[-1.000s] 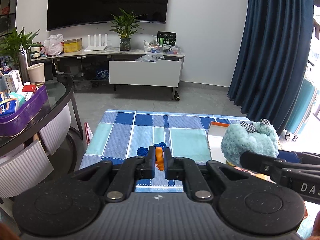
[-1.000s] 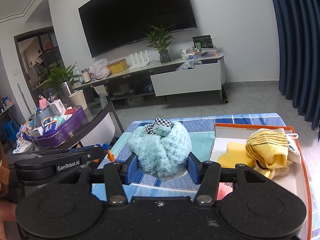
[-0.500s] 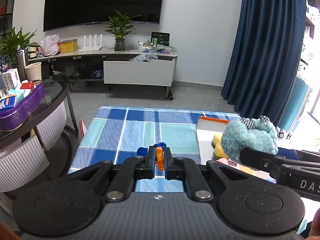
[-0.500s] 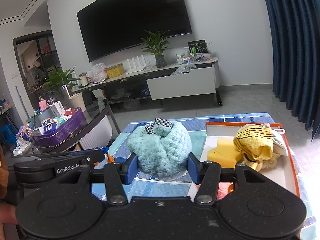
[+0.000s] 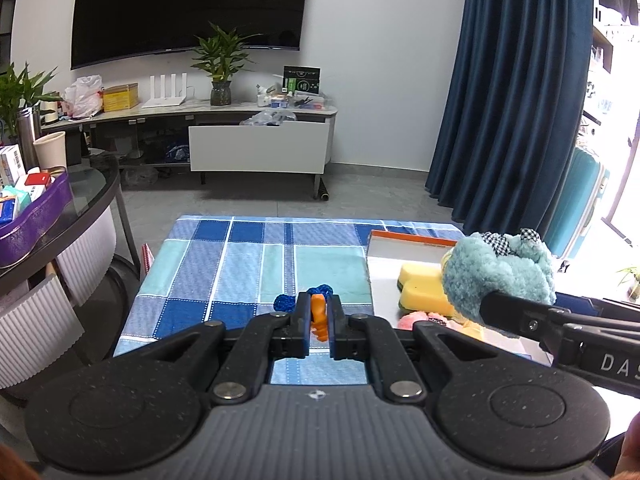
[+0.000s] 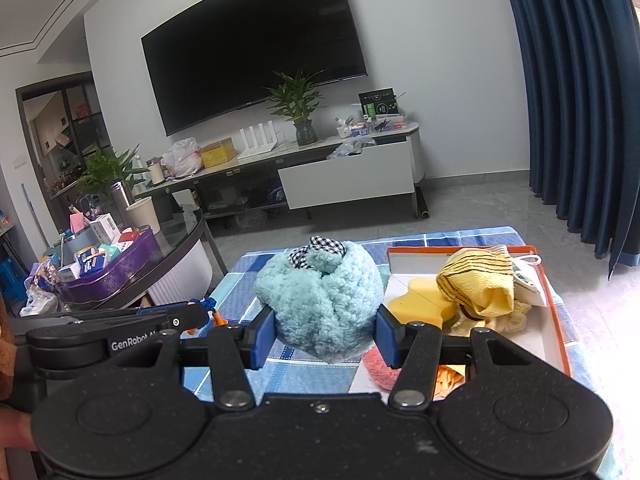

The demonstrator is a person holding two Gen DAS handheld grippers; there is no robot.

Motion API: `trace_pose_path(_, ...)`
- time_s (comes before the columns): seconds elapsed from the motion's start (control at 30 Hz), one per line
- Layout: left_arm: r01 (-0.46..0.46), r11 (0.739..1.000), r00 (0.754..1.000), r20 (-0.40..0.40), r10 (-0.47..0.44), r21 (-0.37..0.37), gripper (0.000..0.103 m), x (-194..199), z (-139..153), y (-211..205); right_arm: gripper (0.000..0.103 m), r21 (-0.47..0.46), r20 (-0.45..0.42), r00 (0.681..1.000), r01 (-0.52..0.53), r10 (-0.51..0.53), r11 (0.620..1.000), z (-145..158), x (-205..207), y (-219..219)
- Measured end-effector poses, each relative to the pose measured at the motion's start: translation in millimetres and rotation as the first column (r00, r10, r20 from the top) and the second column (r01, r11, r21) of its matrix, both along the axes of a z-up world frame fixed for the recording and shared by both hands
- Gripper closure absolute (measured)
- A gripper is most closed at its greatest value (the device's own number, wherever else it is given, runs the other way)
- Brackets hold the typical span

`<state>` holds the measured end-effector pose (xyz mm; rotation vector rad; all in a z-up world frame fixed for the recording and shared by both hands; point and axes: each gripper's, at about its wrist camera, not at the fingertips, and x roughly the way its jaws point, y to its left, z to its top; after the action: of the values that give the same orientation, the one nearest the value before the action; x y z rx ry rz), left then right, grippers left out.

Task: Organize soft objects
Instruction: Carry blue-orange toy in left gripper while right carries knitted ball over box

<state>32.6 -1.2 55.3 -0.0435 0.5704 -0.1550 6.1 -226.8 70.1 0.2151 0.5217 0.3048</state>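
My right gripper (image 6: 325,330) is shut on a fluffy light-blue plush (image 6: 320,304) with a checkered bow, held above the table beside the tray; the same plush (image 5: 500,276) shows at the right of the left wrist view. My left gripper (image 5: 319,316) is shut on a small orange and blue knitted toy (image 5: 318,312), also seen as the toy (image 6: 210,312) at the left of the right wrist view. An orange-rimmed white tray (image 6: 556,320) holds a yellow sponge (image 6: 420,300), a yellow striped cloth (image 6: 476,284) and a pink item (image 6: 380,368).
The low table wears a blue checked cloth (image 5: 256,264). A round glass table (image 5: 92,200) with a purple tin of boxes (image 5: 36,208) stands to the left. Behind lie the open floor, a TV cabinet (image 5: 256,152) and dark blue curtains (image 5: 516,92).
Both grippers have shifted right across the table with their loads. The tray and its sponge have come into fuller view. Neither grip has changed.
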Motion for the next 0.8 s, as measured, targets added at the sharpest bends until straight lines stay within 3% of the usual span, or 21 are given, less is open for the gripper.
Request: trace_pose_path(0.8,0.105,0.995,0.995,-0.004,-0.105,0.0,0.093,-4.6,0.0,-37.0,0.04,-0.002,0.015,0.995,0.096,-0.096,0.995,1.4,-19.1,-38.3)
